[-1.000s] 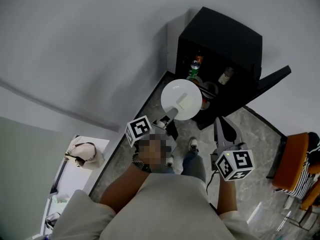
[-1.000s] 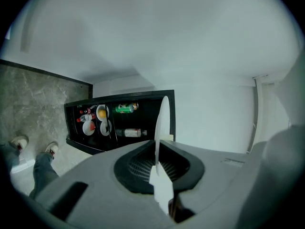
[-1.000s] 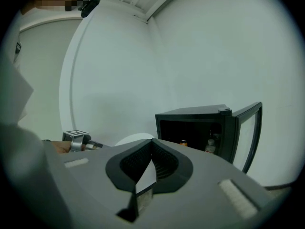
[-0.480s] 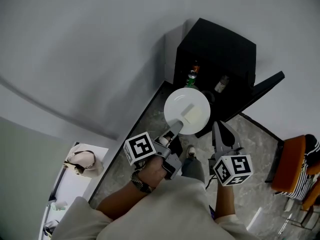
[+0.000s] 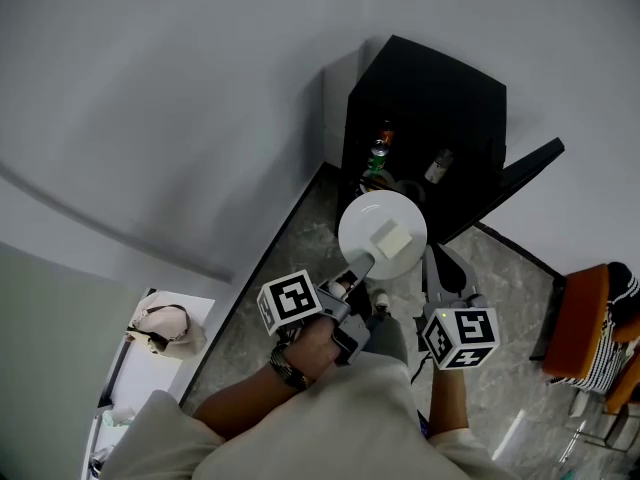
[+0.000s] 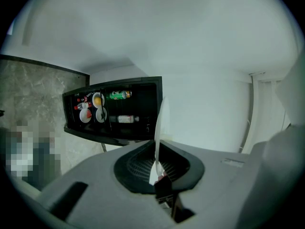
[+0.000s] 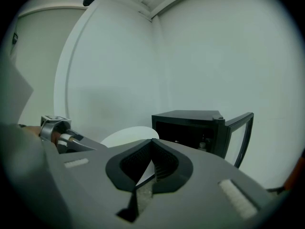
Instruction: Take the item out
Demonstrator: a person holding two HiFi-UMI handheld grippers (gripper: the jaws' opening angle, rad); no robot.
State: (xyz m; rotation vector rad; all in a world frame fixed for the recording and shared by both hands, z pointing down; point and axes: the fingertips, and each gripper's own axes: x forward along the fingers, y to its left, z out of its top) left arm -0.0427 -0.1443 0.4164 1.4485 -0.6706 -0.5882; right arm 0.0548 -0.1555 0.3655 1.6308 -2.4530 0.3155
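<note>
Left tongs (image 5: 362, 265) pinch the white plate (image 5: 383, 237) by its rim, outside the open black cabinet (image 5: 440, 98); right tongs (image 5: 438, 256) are pressed together, empty, just beside the plate

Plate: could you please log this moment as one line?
left gripper: shut on plate | plate: in front of open cabinet | right gripper: shut, empty

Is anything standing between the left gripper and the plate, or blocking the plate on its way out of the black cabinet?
Nothing visible does. The left gripper is shut on the rim of the plate, and the plate hangs in open air in front of the cabinet, clear of its open door.
</note>
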